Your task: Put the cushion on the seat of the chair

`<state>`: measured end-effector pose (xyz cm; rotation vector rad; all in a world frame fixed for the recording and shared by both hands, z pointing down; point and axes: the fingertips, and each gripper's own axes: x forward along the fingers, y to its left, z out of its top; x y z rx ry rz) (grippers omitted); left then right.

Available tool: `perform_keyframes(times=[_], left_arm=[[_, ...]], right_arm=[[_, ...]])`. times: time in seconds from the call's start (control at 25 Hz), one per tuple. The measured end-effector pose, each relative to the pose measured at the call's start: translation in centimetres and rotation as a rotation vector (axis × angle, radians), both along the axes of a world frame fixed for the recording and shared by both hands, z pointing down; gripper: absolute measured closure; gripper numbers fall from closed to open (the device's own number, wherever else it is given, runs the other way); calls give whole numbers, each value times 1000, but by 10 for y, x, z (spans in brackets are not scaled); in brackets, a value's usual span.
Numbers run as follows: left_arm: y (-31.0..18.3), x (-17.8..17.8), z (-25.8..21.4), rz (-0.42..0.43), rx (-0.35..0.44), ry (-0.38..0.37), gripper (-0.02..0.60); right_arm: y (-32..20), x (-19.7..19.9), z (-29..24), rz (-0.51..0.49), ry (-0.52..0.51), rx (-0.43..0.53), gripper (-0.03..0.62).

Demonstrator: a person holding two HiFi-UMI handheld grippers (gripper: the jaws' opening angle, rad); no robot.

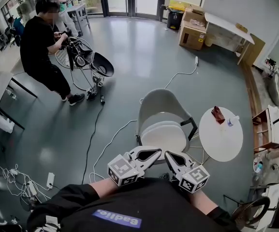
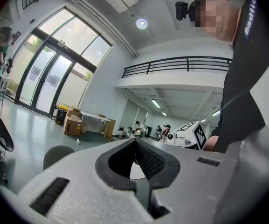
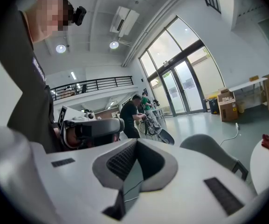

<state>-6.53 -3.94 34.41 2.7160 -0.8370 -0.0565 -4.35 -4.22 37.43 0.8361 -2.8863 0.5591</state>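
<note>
A pale grey shell chair [image 1: 161, 105] stands in front of me, and a white round cushion [image 1: 165, 135] lies flat on its seat. Both grippers hover just short of the seat's front edge, close to my body. My left gripper [image 1: 157, 153] is shut with nothing in it, and so is my right gripper [image 1: 169, 155]. In the left gripper view the left gripper [image 2: 135, 141] has its tips together, with the chair's back [image 2: 58, 154] beyond it. In the right gripper view the right gripper [image 3: 136, 142] is closed too, and the chair [image 3: 212, 154] shows to its right.
A round white table [image 1: 225, 141] with a red thing [image 1: 217, 115] stands right of the chair. A person in black [image 1: 42, 52] handles a dark seat frame [image 1: 88, 62] at the back left. Cables [image 1: 103, 149] cross the floor. Cardboard boxes [image 1: 193, 30] sit at the back.
</note>
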Motion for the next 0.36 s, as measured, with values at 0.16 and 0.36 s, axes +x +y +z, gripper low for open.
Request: perform_keyframes(times=[0.16, 0.36], left_arm=[[4, -1, -1, 1, 0, -1, 566], [6, -2, -1, 2, -2, -3, 566]], right_arm=[[4, -1, -1, 3, -1, -1, 566], [5, -3, -1, 4, -6, -7, 566]])
